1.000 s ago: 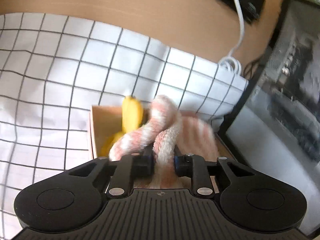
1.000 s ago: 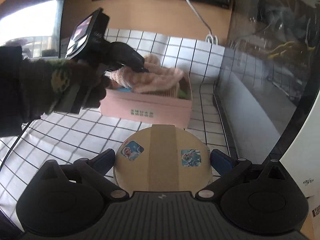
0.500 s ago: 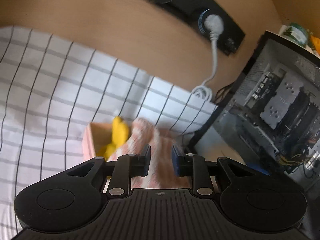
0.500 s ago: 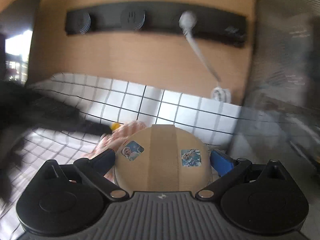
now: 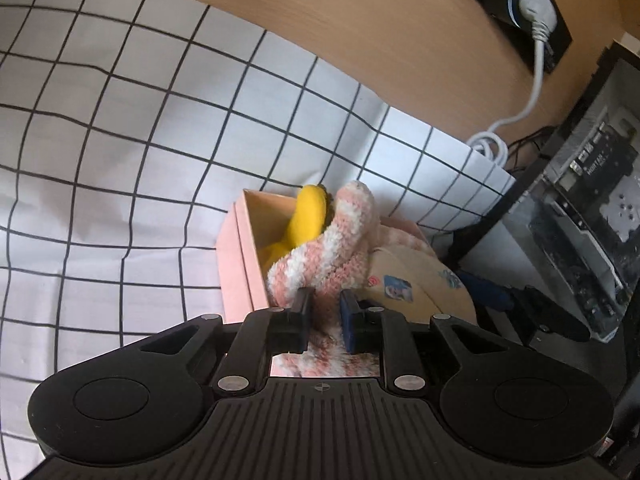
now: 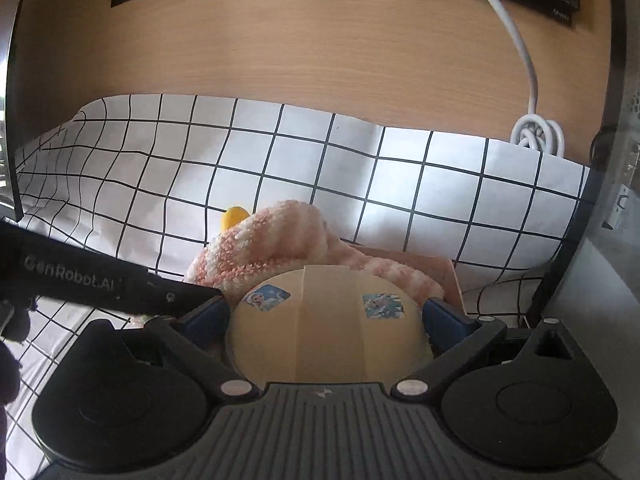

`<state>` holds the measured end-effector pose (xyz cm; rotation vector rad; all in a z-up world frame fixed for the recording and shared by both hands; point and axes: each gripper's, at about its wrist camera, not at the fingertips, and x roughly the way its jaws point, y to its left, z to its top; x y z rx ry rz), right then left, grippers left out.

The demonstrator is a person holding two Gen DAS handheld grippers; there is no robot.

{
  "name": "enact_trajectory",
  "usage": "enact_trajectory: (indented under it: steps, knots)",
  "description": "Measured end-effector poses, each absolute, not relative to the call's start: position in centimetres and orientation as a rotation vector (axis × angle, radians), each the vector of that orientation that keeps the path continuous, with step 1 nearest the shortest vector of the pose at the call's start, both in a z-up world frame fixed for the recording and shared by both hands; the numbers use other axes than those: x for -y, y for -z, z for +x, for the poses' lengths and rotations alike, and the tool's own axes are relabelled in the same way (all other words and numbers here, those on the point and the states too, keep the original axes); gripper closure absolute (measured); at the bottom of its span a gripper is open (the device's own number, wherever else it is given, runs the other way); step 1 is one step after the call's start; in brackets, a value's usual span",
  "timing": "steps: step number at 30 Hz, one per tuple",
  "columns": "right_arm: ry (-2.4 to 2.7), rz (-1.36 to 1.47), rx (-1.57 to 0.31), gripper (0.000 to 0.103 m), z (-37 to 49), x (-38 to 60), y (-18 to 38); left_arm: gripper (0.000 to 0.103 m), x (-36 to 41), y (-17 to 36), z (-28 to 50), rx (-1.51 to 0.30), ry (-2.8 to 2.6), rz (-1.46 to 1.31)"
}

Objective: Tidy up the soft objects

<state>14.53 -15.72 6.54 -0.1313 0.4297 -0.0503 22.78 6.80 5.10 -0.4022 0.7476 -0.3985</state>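
Note:
A pink box [image 5: 236,268] stands on the checked cloth and holds a yellow soft toy [image 5: 306,218] and a pink-and-white fuzzy cloth [image 5: 332,248]. My left gripper [image 5: 325,316] is shut on the lower part of that fuzzy cloth at the box. My right gripper [image 6: 326,320] is shut on a round beige lid [image 6: 326,328] with two cartoon stickers, held right over the box. The fuzzy cloth [image 6: 276,240] and the yellow toy [image 6: 235,217] rise behind the lid in the right wrist view. The lid [image 5: 416,284] also shows in the left wrist view.
A white checked cloth [image 5: 120,160] covers the table up to a wooden back wall [image 6: 320,48]. A white cable [image 6: 536,136] coils at the back right. A glass-sided computer case [image 5: 592,216] stands on the right. The left gripper's body [image 6: 100,284] crosses the right wrist view.
The right gripper has carried the lid forward to just above the box. The left gripper has come back down onto the fuzzy cloth in the box.

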Motion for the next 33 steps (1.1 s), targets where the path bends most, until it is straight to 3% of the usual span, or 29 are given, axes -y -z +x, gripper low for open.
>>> enact_trajectory:
  steps: [7,14,19,24,33]
  knots:
    - [-0.071,-0.079,-0.432,0.0,11.4,18.1,-7.7,0.081,-6.6,-6.0,20.2,-0.707,0.396,-0.459]
    - [-0.101,0.016,-0.384,0.0,4.0,20.4,-10.7,0.081,-6.7,-8.8,11.3,-0.577,0.268,-0.387]
    - [0.017,-0.093,-0.456,0.0,-2.5,19.5,-7.2,0.081,-3.7,-5.8,3.5,-0.667,0.15,-0.234]
    - [0.076,-0.023,-0.622,0.0,-4.4,19.9,-1.8,0.081,-1.2,-2.0,-0.2,-0.727,0.116,-0.149]
    - [0.145,-0.006,-0.653,0.0,-4.4,20.7,1.3,0.072,1.9,0.4,-1.8,-0.619,0.079,-0.035]
